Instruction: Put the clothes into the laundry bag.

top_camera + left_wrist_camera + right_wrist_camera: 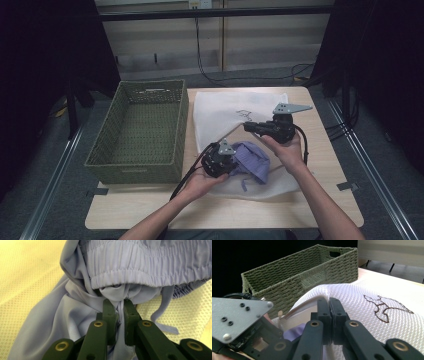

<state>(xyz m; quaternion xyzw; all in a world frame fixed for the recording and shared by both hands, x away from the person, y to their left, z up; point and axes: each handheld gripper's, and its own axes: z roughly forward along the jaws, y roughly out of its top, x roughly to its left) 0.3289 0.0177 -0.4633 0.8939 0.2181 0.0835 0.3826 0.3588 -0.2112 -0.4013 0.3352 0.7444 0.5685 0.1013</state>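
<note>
At the left of the table (150, 210) we record a green woven basket (137, 130); in the high view we see nothing lying on its floor. Just right of it lies a white mesh bag (225, 112), spread flat toward the far edge, with a lavender garment (252, 160) bunched on its near part.

We note the left gripper (231, 161) at the garment's left edge. The left gripper view adds what the high view cannot resolve: the jaws are nearly closed on a fold of lavender fabric just below the gathered elastic waistband (150, 267), with a loose drawstring (162, 307) hanging to one side over the mesh.

Further right, the right gripper (248, 126) sits above the bag. Its own view shows the jaws pressed together on a raised edge of the mesh, lifting it into a hump; a dark embroidered mark (384, 307) lies beside them, and the basket stands behind
</note>
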